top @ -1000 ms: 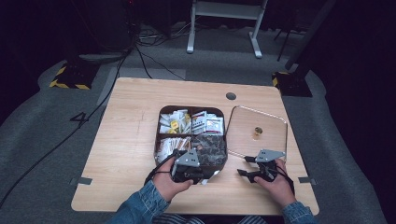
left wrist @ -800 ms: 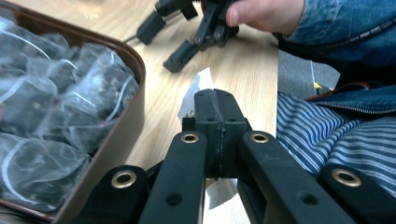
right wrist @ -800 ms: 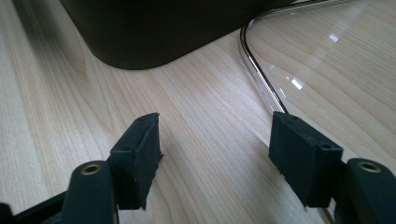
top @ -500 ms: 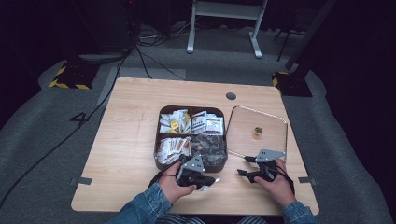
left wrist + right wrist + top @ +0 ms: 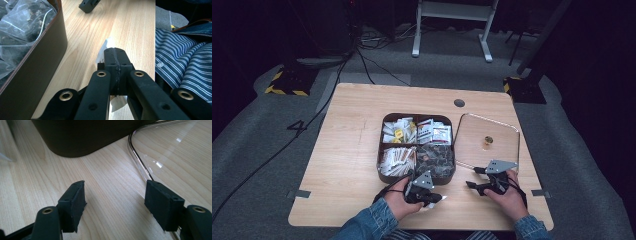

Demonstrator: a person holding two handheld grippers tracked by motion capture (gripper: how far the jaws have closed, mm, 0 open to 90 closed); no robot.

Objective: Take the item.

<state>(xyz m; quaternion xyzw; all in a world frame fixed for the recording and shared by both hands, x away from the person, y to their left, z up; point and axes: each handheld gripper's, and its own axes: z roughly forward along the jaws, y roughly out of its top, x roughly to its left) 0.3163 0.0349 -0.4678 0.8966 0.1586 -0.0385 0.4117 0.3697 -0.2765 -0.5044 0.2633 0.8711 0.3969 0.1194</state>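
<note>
Since a second ago the left gripper has drawn back from the near-right compartment of the brown compartment tray and now sits over bare table just in front of the tray's near wall; its jaws are clamped tight on a small white packet, whose pale corner pokes out past the fingertips in the left gripper view, with another scrap of it showing below the jaws; the packet is thus out of the tray, held low over the wood close to the tray's near-right corner; the right gripper has not shifted, resting with jaws spread wide and nothing between them, to the right of the tray and at the near edge of the clear lid that lies flat beside it; the step in hand looks like carrying a picked packet away from the tray; the next move probably calls for choosing a spot on the table clear of tray and lid, lowering the packet and letting the jaws part.
</note>
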